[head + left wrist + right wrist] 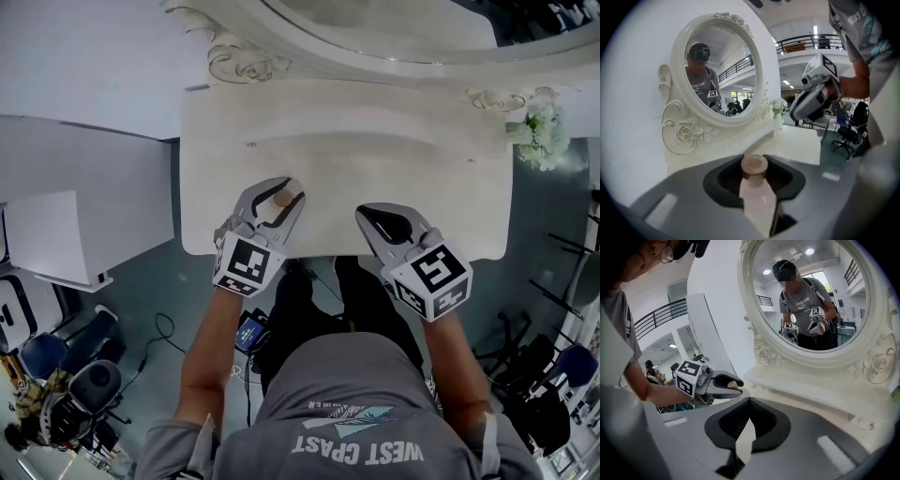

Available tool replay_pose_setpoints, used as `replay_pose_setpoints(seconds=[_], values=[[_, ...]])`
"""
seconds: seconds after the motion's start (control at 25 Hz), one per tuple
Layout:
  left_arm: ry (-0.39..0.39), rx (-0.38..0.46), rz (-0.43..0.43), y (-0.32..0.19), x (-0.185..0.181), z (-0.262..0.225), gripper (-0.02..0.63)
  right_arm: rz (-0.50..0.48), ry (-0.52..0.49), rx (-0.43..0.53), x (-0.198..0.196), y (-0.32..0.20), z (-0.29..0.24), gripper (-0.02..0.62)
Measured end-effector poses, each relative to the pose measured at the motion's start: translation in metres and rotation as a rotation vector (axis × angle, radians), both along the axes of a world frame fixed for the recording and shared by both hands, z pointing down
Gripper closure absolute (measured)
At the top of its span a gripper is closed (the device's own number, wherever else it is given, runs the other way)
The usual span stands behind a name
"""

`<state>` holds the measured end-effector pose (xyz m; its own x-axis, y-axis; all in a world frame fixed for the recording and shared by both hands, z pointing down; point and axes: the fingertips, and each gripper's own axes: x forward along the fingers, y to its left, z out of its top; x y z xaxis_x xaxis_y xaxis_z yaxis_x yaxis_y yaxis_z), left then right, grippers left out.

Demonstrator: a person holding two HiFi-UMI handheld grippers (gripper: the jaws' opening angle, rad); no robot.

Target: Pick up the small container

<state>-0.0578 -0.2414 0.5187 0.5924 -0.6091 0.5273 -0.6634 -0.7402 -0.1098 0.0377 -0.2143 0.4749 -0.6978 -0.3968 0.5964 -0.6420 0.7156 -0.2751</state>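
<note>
The table (pixel 375 141) is the largest piece: a cream-white top with a faint grain, rounded corners and a front edge that bows outward. At its back stands an oval mirror (pixel 717 70) in a thick glossy white frame, carved with scrolls and a rose in relief low on one side. A person in a grey T-shirt (pixel 361 412) stands at the table's front edge, bare forearms reaching over it.

The right gripper (pixel 364 214) is smooth grey plastic with black ribbed pads and a cube of black-and-white square markers at its rear. Its jaw tips meet, with nothing between them.

The left gripper (pixel 293 189), built the same, is clamped on the container (pixel 758 201) above the top, near the front edge and left of the right gripper.

A small spray of white flowers (pixel 539 131) sits at the table's far right corner.

The container is a small, pale pink, smooth-sided bottle. Its round cap (pixel 754 165), brownish pink and slightly glossy, pokes out past the pads.
</note>
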Motion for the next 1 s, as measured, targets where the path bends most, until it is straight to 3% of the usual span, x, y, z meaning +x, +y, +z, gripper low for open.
replay_pose_setpoints(seconds=[0.36, 1.0], values=[[0.016, -0.029, -0.016, 0.025, -0.005, -0.006, 0.482, -0.06, -0.041, -0.053, -0.022, 0.028, 0.002, 0.594], [0.032, -0.062, -0.03, 0.055, -0.013, -0.016, 0.482, -0.057, -0.054, -0.029, -0.033, 0.04, -0.011, 0.594]])
